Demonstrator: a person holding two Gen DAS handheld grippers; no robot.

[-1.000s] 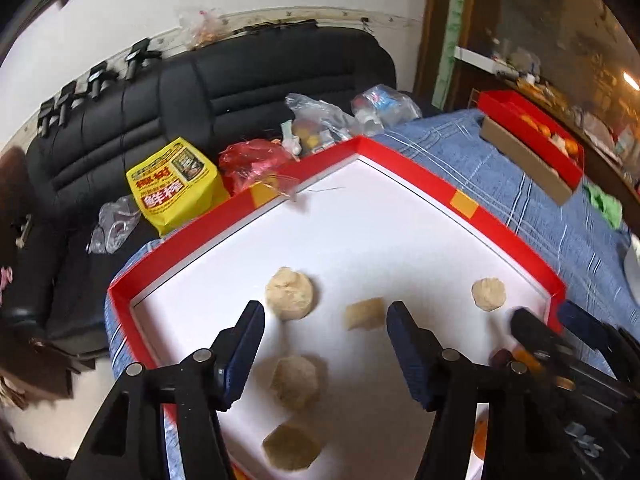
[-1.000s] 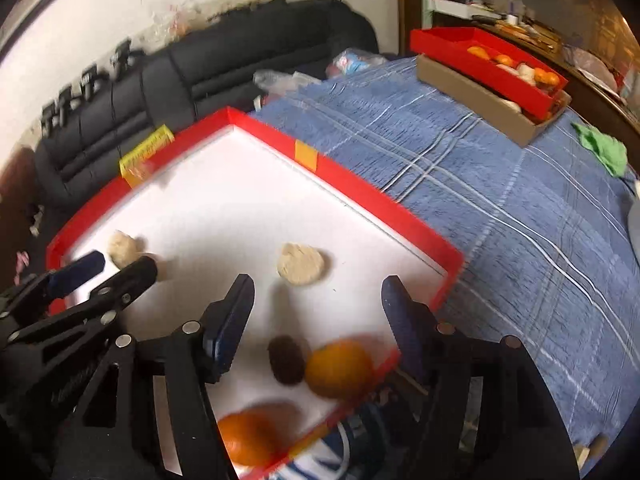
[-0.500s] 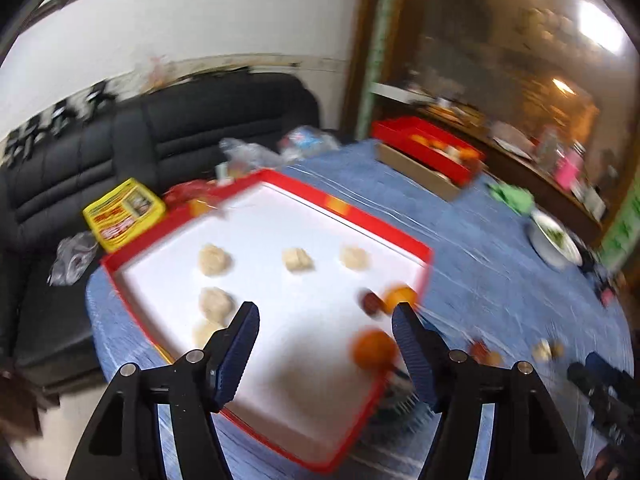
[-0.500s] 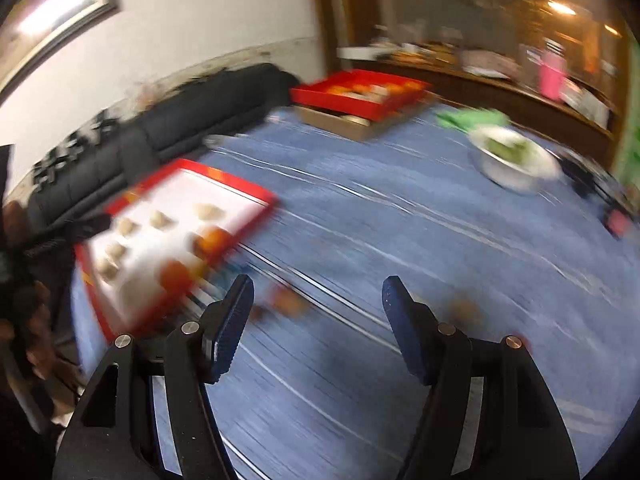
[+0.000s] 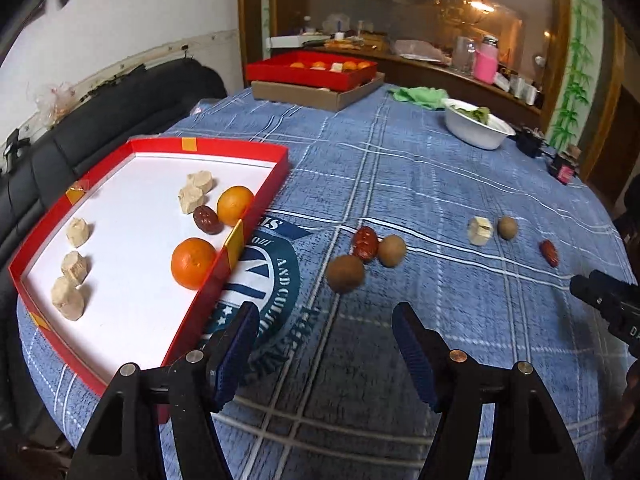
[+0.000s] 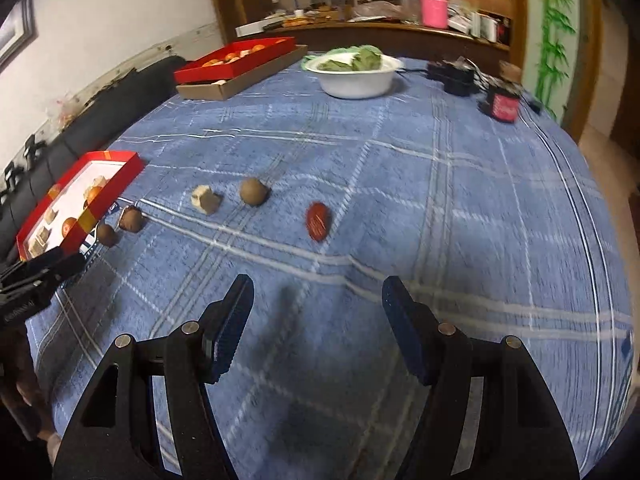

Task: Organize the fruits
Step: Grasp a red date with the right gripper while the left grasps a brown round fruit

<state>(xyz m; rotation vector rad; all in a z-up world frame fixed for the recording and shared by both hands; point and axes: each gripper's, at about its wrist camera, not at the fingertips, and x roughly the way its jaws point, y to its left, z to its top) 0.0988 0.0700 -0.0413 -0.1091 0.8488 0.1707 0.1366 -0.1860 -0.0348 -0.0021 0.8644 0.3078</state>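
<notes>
A red tray (image 5: 256, 204) with a white floor lies at the left of the blue plaid tablecloth. It holds two oranges (image 5: 193, 258), a red date (image 5: 207, 220) and several beige chunks (image 5: 74, 272). Loose on the cloth lie two brown round fruits (image 5: 345, 274) with a red date (image 5: 365, 243) between them. Farther right lie a beige chunk (image 5: 480, 231), a brown fruit (image 5: 507, 227) and a red date (image 5: 549, 253). My left gripper (image 5: 325, 310) hangs open and empty, just short of the nearest brown fruit. My right gripper (image 6: 317, 282) is open and empty, short of the lone red date (image 6: 318, 220).
At the back a second red tray (image 5: 312, 70) with oranges sits on a cardboard box. A white bowl (image 5: 478, 128) of greens, a green cloth (image 5: 418, 94) and a dark jar (image 6: 503, 106) stand far right. A black sofa (image 5: 100, 120) runs behind the table's left edge.
Both grippers have swung right, away from above the red tray and out over the tablecloth. The loose fruits now lie ahead of them. Both stay empty.
</notes>
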